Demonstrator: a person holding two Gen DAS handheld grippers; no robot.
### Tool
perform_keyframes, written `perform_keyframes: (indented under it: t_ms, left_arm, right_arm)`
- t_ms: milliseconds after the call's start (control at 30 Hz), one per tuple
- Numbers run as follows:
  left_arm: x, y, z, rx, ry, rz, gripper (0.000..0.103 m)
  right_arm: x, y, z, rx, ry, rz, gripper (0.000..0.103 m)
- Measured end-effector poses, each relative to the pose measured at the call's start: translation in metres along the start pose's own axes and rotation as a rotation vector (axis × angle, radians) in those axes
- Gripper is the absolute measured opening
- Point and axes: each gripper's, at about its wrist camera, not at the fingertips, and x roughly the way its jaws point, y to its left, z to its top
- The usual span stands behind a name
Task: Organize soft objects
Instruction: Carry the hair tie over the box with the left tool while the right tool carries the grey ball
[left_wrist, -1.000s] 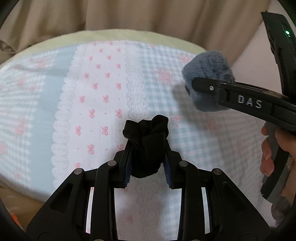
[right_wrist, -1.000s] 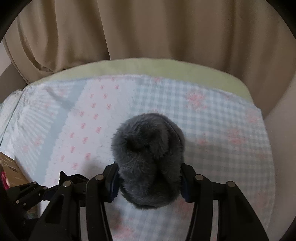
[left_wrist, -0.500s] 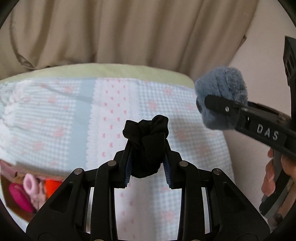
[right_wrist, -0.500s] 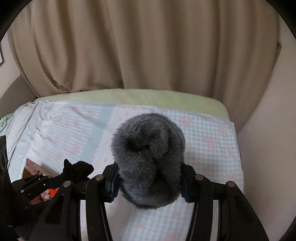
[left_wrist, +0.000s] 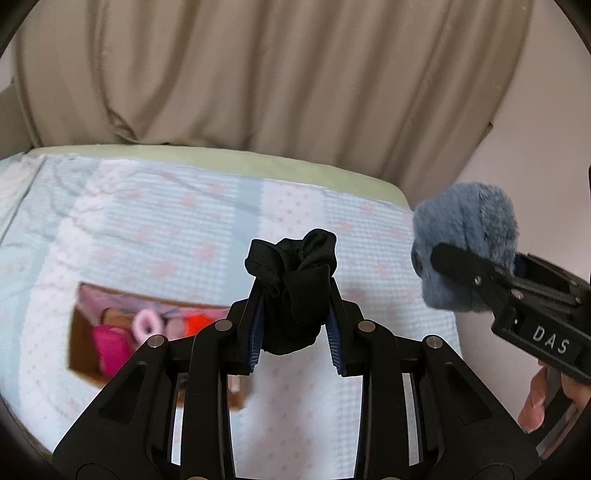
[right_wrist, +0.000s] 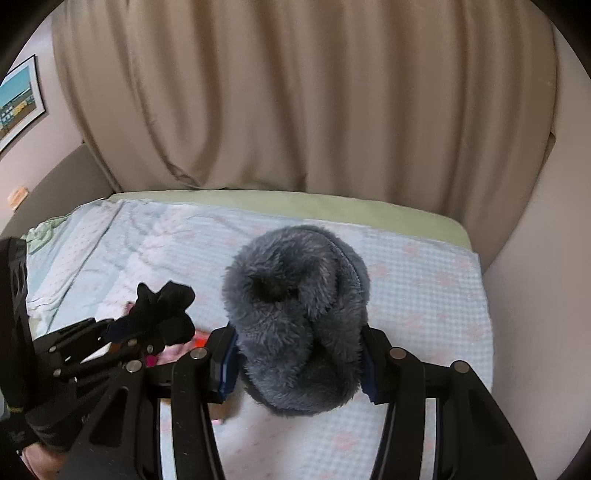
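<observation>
Left gripper (left_wrist: 297, 314): its jaws were clamped on a black scrunchie (left_wrist: 293, 280), blue pads pressing it from both sides; the bunched cloth stuck out past the fingertips, off the bed.
Right gripper (right_wrist: 299, 354): its jaws were pinching a grey-blue fuzzy scrunchie (right_wrist: 295, 325) between blue pads; the fluffy ring bulged above and below the fingers and hung in the air above the blanket.
Side by side: in the left view the right gripper came in from the right edge with the fuzzy scrunchie at its tip; in the right view the left gripper showed at lower left with the black scrunchie. The two scrunchies were apart.
Box (left_wrist: 79, 343): an open cardboard box lay on the blanket, below and left of the left gripper; inside were a magenta piece (left_wrist: 110, 350), a pale pink ring (left_wrist: 146, 325) and an orange-red piece (left_wrist: 195, 321), all somewhat blurred.
Blanket (left_wrist: 155, 236): light blue and white check with pink marks, over a pale green sheet (left_wrist: 229, 157).
Curtain (left_wrist: 277, 74): beige folds behind the bed.
Picture (right_wrist: 20, 99): framed, on the wall at upper left in the right view.
Hand (left_wrist: 535, 398): fingers visible at the right gripper's handle, by the right edge.
</observation>
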Motion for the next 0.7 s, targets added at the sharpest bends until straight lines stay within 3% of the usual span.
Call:
perform_keyframes:
  t_ms: [267, 467, 700]
  left_arm:
    - [-0.04, 0.089, -0.02, -0.006, 0.048, 0.033, 0.026]
    - [-0.034, 0.16, -0.027, 0.013, 0.107, 0.049, 0.026]
    - [-0.003, 0.224, -0.038, 0.037, 0.205, 0.051, 0.026]
  right_arm:
    - [-0.003, 0.084, -0.024, 0.033, 0.023, 0.053, 0.048]
    - [0.023, 0.153, -0.04, 0.036, 0.075, 0.056, 0.048]
    - [0.07, 0.203, -0.056, 0.087, 0.151, 0.036, 0.048]
